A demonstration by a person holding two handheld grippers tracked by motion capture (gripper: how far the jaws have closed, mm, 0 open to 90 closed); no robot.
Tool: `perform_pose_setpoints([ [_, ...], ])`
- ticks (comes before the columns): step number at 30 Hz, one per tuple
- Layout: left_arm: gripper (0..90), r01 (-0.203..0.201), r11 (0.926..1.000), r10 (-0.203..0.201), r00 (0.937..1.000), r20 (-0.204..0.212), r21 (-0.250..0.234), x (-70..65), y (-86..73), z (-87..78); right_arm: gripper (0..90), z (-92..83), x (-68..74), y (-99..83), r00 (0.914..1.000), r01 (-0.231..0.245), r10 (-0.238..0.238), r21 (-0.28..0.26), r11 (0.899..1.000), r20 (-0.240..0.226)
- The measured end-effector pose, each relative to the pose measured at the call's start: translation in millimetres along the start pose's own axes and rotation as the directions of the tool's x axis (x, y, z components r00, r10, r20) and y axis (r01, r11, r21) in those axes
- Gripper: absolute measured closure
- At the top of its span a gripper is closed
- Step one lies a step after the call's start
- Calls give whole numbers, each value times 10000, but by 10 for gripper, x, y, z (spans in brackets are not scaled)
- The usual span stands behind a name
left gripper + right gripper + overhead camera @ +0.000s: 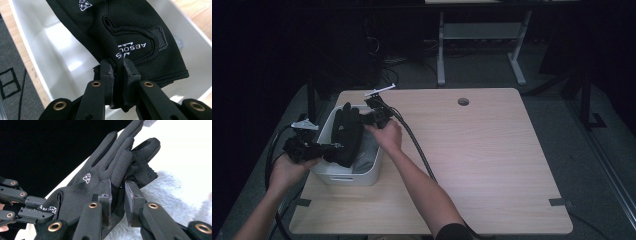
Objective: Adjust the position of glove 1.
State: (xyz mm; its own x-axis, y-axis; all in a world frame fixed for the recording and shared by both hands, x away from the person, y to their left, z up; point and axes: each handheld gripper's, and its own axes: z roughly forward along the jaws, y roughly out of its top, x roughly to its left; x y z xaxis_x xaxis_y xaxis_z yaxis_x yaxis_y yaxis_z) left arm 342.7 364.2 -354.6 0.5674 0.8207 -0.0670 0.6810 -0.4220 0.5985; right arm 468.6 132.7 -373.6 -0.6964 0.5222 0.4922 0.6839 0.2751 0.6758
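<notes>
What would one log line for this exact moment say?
left gripper: shut on black glove cuff | right gripper: shut on glove's finger end | glove stretched over white bin | grey fluffy cloth inside bin

white letters "absol" on the black glove's (140, 32) wrist tab, small white logo near its knuckles

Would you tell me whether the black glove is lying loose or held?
Held: the black glove is pinched by both the left gripper and right gripper over the white bin.
</notes>
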Motion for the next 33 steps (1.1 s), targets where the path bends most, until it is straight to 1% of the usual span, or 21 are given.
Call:
perform_pose_setpoints([
  [8,809,115,9997,-111,9997,-195,231,65,-74,30,765,161,1,-27,10000,8,-8,181,9998,4],
  [12,809,164,9996,-156,9993,-326,229,85,-102,33,759,205,12,-32,10000,-2,3,207,9998,-57],
  [14,799,192,9996,-181,9986,-492,219,95,-110,43,702,225,13,-24,10000,94,-94,232,9997,-5],
  [15,770,243,9995,-228,9976,-659,223,108,-113,45,629,232,13,-22,9998,133,-135,224,9997,111],
  [16,708,416,9991,-410,9974,-596,98,124,-120,49,543,231,8,-19,9995,81,-86,142,9999,302],
  [17,685,491,9988,-486,9969,-623,61,136,-124,44,516,228,-6,-17,9997,-39,37,85,10000,250],
  [18,642,526,9986,-528,9967,-622,-47,138,-127,41,469,222,-20,-15,9996,-2,0,90,10000,285],
  [19,638,535,9985,-541,9968,-587,-116,135,-126,35,446,210,-27,-14,9990,110,-117,146,9998,433],
  [21,638,434,9989,-443,9973,-583,-170,112,-111,27,437,173,-53,-11,9991,29,-37,199,9998,415],
  [22,636,334,9992,-345,9976,-607,-201,92,-95,18,437,147,-65,-9,9992,-2,-4,160,9999,410],
  [25,630,214,9993,-233,9979,-611,-306,47,-55,9,436,65,-81,-3,9994,8,-10,49,10000,355],
  [29,619,47,9993,-65,9988,-495,-366,-24,6,18,433,-61,-98,-1,9991,150,-144,-146,9998,403],
  [31,610,-53,9991,35,9991,-433,-420,-66,39,26,429,-121,-110,1,9992,84,-76,-201,9998,391],
  [33,604,-114,9987,93,9991,-409,-501,-103,67,28,427,-204,-134,-2,9989,133,-119,-304,9994,455],
])
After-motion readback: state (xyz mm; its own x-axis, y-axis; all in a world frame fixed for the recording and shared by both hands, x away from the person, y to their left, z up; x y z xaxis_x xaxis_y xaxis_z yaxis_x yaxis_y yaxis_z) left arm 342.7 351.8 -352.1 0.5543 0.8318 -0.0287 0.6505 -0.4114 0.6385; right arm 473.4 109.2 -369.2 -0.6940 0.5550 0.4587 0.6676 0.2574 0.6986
